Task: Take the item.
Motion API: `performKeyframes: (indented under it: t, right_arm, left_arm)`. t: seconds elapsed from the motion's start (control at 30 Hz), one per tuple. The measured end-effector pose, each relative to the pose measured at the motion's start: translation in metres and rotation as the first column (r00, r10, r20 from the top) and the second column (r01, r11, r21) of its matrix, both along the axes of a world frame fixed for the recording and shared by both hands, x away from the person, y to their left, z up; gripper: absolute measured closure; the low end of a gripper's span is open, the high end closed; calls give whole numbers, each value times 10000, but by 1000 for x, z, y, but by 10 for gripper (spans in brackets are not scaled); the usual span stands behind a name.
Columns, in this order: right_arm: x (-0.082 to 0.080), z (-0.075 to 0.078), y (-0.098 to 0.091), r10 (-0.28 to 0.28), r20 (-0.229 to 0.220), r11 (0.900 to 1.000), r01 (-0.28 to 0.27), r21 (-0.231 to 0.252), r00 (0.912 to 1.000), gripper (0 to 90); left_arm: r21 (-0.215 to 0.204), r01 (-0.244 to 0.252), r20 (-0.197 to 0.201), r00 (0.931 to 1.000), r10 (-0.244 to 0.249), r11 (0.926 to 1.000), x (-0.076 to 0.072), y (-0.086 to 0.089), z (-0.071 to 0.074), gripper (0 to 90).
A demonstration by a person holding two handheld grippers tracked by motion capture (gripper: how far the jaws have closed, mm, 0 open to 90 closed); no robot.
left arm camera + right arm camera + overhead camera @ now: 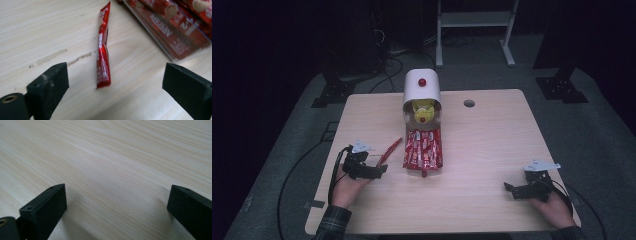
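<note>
Sachet: single red stick sachet (103,50) lies flat on the table (492,150), just left of the tray, set apart from the rest as if taken out alone
Left gripper: left gripper (379,169) sits just behind the sachet's near end; jaws stand wide apart, nothing between the pads, sachet lying free ahead of them
Right gripper: right gripper (511,190) rests low over bare wood, well apart from everything; jaws spread, holding nothing, likely idle
Tray: clear tray of red sachets (423,148) lies at the mouth of the white dispenser (422,87), within easy reach for picking
</note>
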State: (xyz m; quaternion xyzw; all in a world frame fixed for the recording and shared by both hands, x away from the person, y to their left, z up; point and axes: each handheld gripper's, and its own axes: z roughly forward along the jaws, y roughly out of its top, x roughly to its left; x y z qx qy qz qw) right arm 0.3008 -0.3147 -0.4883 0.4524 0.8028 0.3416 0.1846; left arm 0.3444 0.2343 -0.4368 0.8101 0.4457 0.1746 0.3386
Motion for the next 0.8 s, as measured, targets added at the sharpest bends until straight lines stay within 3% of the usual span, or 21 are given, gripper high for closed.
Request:
performKeyframes:
  t: [0.37,0.53,0.8]
  right_arm:
    - [0,0,0,0,-1,10000,0,3,10000,15]
    - [0,0,0,2,1,10000,-2,-1,10000,15]
    - [0,0,0,-7,-3,10000,7,17,10000,15]
  left_arm:
    - [355,186,-93,9998,-182,9992,-18,6,-10,6]
    - [686,354,-412,9986,-327,9970,-28,10,-20,6]
    - [798,585,-688,9962,-531,9951,-36,15,-29,6]
